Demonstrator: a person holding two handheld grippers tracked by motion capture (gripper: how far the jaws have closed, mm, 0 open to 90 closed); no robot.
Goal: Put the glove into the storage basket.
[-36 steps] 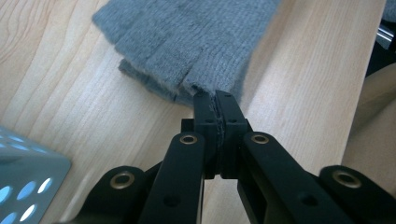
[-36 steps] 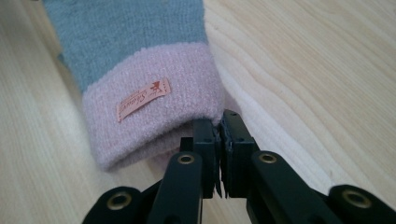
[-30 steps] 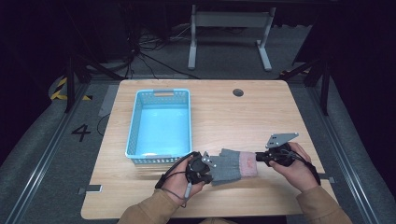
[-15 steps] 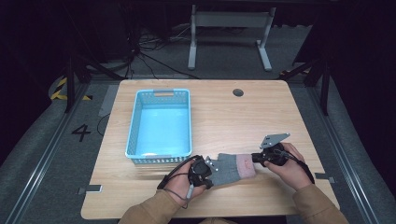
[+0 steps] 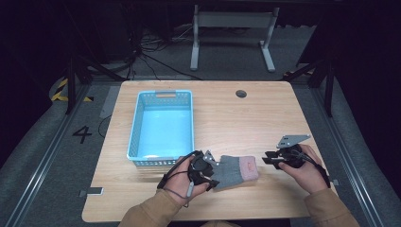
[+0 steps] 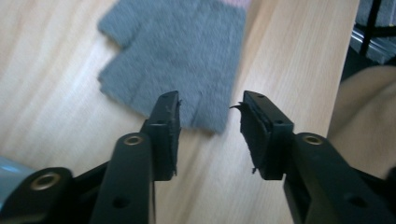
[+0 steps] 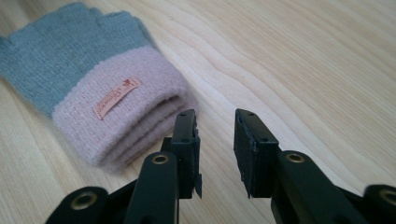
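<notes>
A grey glove with a pink cuff (image 5: 235,171) lies flat on the near part of the table (image 5: 227,118), just right of the blue basket (image 5: 161,124), and it looks newly let go after being laid out. The left gripper (image 5: 211,174) at its finger end has just been opening, its jaws spread with nothing pinched; the right gripper (image 5: 266,157), just off the cuff, likewise has just been opening and holds nothing. Next, I judge, a fresh grasp to lift the glove into the basket.

Lab/test rig: wooden table (image 5: 222,113) on dark carpet, floor cables (image 5: 156,59), hazard tape (image 5: 60,90).
</notes>
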